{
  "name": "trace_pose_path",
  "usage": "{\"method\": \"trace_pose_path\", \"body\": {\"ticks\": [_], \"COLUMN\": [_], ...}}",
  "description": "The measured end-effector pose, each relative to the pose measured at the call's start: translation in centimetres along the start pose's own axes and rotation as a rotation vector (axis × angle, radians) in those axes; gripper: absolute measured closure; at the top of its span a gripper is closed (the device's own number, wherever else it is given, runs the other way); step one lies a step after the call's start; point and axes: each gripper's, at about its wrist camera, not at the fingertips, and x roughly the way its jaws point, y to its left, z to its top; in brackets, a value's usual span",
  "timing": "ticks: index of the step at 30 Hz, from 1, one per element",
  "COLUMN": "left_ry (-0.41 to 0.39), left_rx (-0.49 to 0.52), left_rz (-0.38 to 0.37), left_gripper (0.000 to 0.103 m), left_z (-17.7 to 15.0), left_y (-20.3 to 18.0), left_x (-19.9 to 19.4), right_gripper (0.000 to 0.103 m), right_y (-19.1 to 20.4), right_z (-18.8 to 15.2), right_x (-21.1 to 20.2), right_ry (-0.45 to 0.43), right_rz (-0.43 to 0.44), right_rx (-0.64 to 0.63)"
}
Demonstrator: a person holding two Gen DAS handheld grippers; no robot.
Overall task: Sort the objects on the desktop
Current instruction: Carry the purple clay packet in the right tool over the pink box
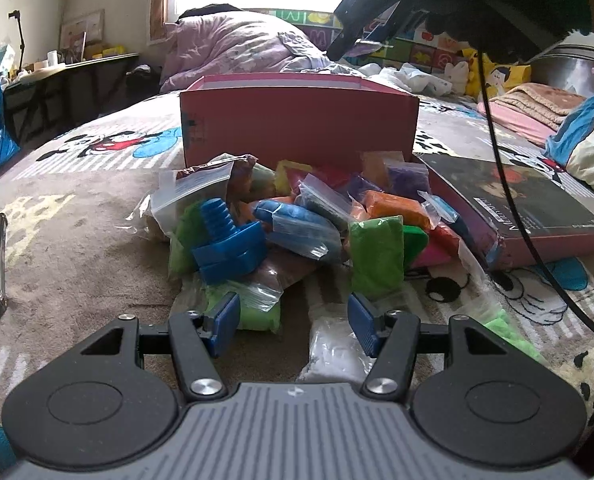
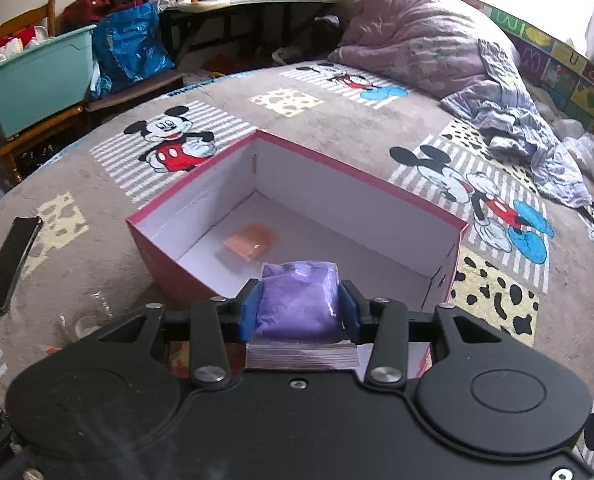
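A pile of small clay bags [image 1: 317, 220] in many colours lies on the bed in front of a pink open box [image 1: 297, 120]. A blue toy bolt [image 1: 227, 240] sits on the pile's left. My left gripper [image 1: 293, 326] is open and empty, low before the pile. My right gripper [image 2: 299, 310] is shut on a purple clay bag [image 2: 297, 300] and holds it above the near rim of the pink box [image 2: 169, 256]. An orange bag [image 2: 251, 242] lies on the box floor. The right gripper also shows at the top right of the left wrist view [image 1: 437, 4].
A dark book-like box lid [image 1: 517, 208] lies right of the pile. A phone [image 2: 11, 258] lies on the blanket to the left. A purple duvet [image 2: 437, 48] is heaped at the far side. A teal bin [image 2: 37, 76] stands beyond the bed.
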Motion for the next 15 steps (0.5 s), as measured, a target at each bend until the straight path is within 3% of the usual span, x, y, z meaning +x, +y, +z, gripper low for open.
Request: {"method": "trace_pose_path", "body": {"ticks": [15], "left_ry": [0.006], "left_rx": [-0.005], "left_rz": [-0.011], "left_gripper": [0.045], "left_z": [-0.1], "left_y": [0.2], "left_x": [0.2], "right_gripper": [0.061], "right_y": [-1.3], "right_z": [1.3], "right_x": [5.2], "right_ry": [0.122], "right_rz": [-0.019], "right_rx": [0.002]}}
